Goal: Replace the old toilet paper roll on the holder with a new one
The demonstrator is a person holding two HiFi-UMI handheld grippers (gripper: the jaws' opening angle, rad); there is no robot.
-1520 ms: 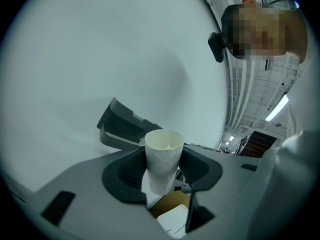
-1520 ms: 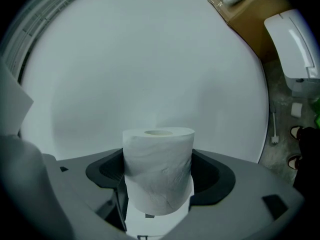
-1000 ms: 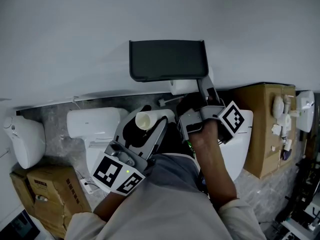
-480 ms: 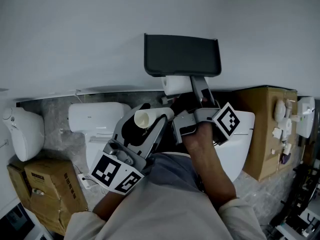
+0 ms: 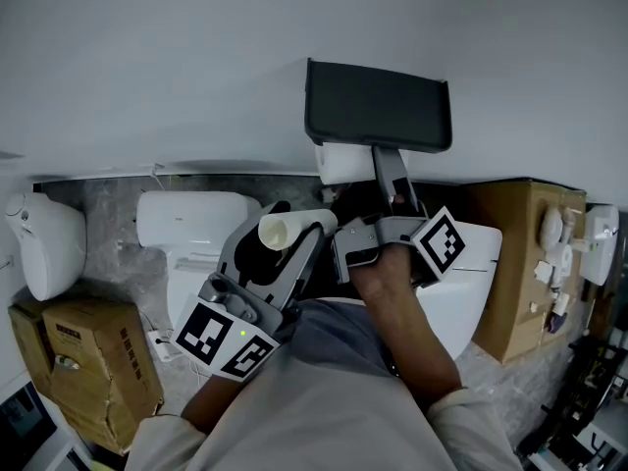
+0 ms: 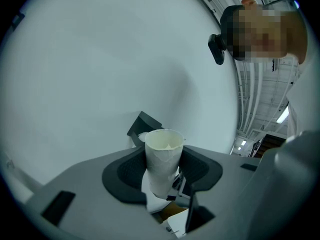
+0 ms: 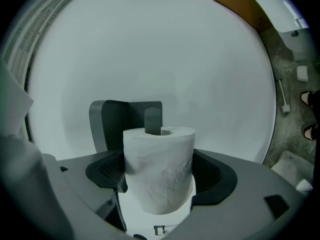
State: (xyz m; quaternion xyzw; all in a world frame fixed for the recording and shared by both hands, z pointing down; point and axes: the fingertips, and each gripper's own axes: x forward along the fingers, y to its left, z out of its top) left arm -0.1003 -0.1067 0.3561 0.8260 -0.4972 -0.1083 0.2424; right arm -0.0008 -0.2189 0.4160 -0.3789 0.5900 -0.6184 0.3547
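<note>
Checking in from the remote station, nothing fancy to report. Left gripper point(image 6: 162, 173) has the old cardboard tube point(image 6: 162, 161) pinched between its pads, jaws set fairly narrow. The tube stands upright between them with its open end facing away from the camera. It's bare, just torn scraps of paper stuck on the side. From the head view that gripper is held out in front of me, level, off to the left of and below the holder point(image 5: 378, 106).

Right gripper point(image 7: 159, 176) is clamped on the new toilet paper roll point(image 7: 160, 151), jaws spread wide with both pads pressed into the sides of the roll. It's right up at the holder, which is a dark grey shelf-type thing fixed to the white wall point(image 5: 177, 67). In the right gripper view the holder's grey bar point(image 7: 153, 120) lines up with the core hole at the far end of the roll. I can't tell whether it's actually inside or how far in. From the head view the roll sits just under the shelf.

Below all this there's a white toilet point(image 5: 191, 219) and a cardboard box point(image 5: 83, 356) on the floor.
</note>
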